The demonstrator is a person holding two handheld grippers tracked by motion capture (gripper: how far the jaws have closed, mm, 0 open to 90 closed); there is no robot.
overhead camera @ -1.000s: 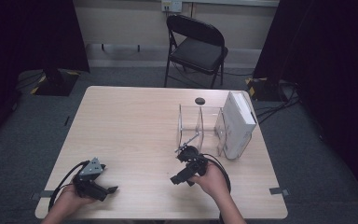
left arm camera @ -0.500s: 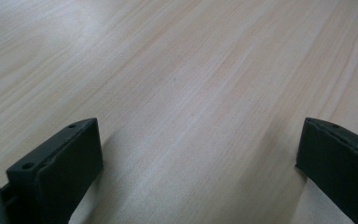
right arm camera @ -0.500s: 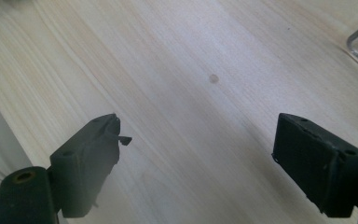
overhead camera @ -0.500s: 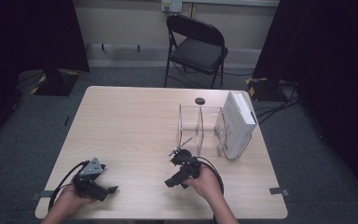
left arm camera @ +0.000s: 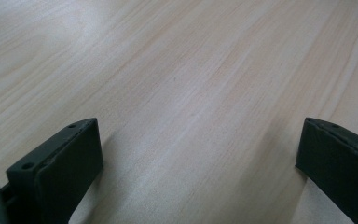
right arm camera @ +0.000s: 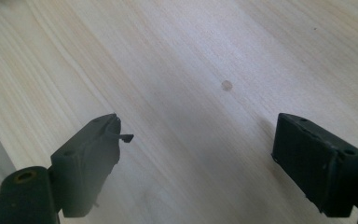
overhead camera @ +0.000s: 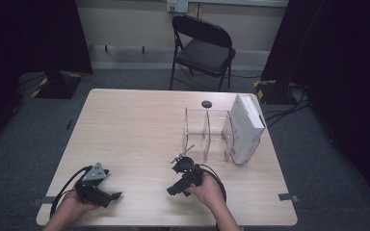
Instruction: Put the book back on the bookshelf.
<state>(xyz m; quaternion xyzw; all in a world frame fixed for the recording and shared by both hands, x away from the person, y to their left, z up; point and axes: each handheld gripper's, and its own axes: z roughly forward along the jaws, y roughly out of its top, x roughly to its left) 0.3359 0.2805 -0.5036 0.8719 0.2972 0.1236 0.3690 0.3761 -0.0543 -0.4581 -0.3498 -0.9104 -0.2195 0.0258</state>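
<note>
My left gripper (overhead camera: 114,196) rests low on the light wood table (overhead camera: 135,125) near its front left corner, held by a hand. Its jaws stand wide apart over bare wood (left arm camera: 200,154), so it is open and holds nothing. My right gripper (overhead camera: 171,191) sits near the front middle of the table, just in front of the clear rack, pointing left and toward the front edge. It is open too, with only tabletop between its fingers (right arm camera: 191,158). A small round mark (right arm camera: 226,85) shows on the wood ahead of it.
A clear acrylic rack (overhead camera: 207,132) with upright dividers stands at the right of the table, and a white box (overhead camera: 245,126) leans in its right end. A small black disc (overhead camera: 206,104) lies behind the rack. A black folding chair (overhead camera: 203,48) stands beyond the far edge.
My right gripper has drawn back from the rack toward the front edge of the table and turned to the left. The left gripper has stayed put.
</note>
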